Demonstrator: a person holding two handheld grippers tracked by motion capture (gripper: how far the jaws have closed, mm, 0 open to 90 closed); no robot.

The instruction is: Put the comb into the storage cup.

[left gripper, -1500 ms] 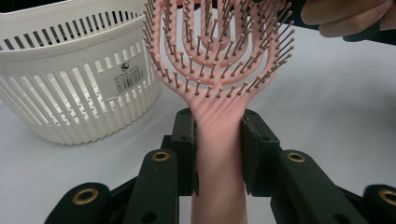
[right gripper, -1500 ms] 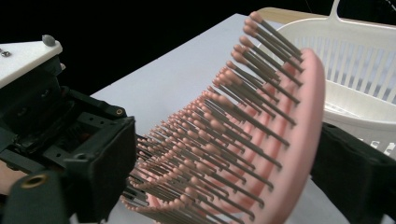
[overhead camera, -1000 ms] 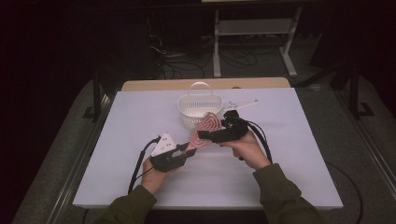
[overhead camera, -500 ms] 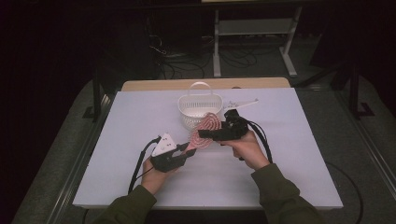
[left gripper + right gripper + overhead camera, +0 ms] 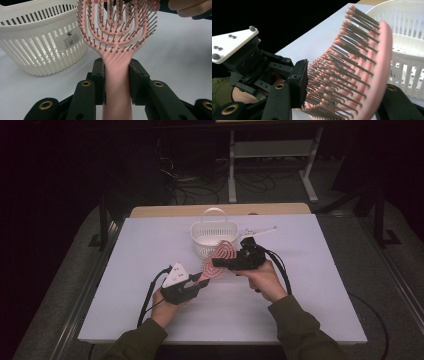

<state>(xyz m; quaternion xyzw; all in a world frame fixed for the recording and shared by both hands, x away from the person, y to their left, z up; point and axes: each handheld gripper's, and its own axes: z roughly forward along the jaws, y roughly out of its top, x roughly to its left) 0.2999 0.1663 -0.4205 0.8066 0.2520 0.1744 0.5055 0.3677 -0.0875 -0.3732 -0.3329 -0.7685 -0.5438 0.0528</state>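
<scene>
A pink vented hairbrush (image 5: pixel 223 254) is held above the white table, just in front of a white slatted basket (image 5: pixel 199 246). My left gripper (image 5: pixel 204 279) is shut on its handle, and in the left gripper view both pads clamp the handle (image 5: pixel 117 82) below the bristled head (image 5: pixel 117 32). My right gripper (image 5: pixel 220 261) comes in from the right across the head. Its jaws have just been closing. In the right gripper view one jaw meets the bristle tips and the other backs the brush's pink spine (image 5: pixel 382 62). The left gripper (image 5: pixel 262 65) shows beyond.
The basket (image 5: pixel 37 50) stands close behind the brush, at the table's far middle. A thin white tool (image 5: pixel 260 230) lies to the basket's right. Cables trail from both grippers over the near table. A metal stand (image 5: pixel 270 150) is on the floor beyond.
</scene>
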